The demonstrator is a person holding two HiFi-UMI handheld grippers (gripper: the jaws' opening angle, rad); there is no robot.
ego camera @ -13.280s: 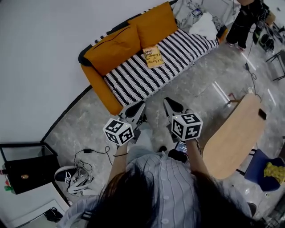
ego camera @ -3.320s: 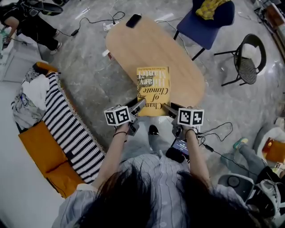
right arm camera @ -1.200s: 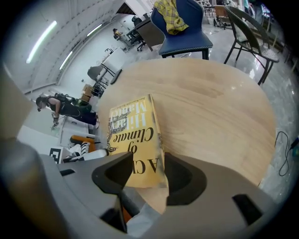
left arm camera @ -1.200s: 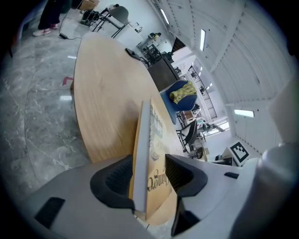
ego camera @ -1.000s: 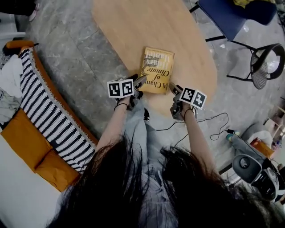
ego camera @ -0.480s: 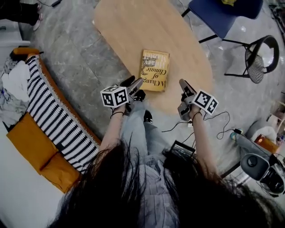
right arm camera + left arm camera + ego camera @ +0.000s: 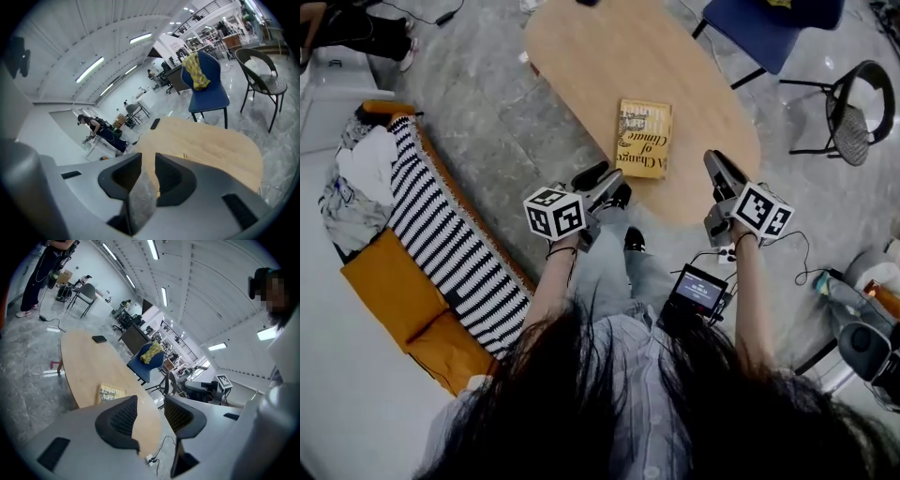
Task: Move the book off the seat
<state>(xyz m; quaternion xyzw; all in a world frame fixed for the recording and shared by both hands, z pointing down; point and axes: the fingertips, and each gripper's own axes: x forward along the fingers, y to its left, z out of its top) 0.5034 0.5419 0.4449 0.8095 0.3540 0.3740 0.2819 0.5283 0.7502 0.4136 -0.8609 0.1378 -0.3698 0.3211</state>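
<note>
Two empty tools is what you have in hand. Your left tool [image 7: 607,176] has its jaws apart with only open air between the pads, and they have just been closing a little. Your right tool [image 7: 713,159] has been closing harder, leaving a narrow slit between the pads, and nothing is pinched there either. Neither tool touches anything.

Just beyond the tips, ahead of the gap between your two tools and a shade nearer the left one, the book [image 7: 646,138] lies flat and face up on the wooden counter [image 7: 609,56], close to the counter's near edge and fully supported. Well off to the outer side of your left tool, the striped seat [image 7: 450,244] of the sofa carries no book, only its orange cushions [image 7: 384,281] at the back.

By my reading, the job is as good as done: the book is off the seat, set down and let go. Nothing obvious is left except drawing your tools clear.
</note>
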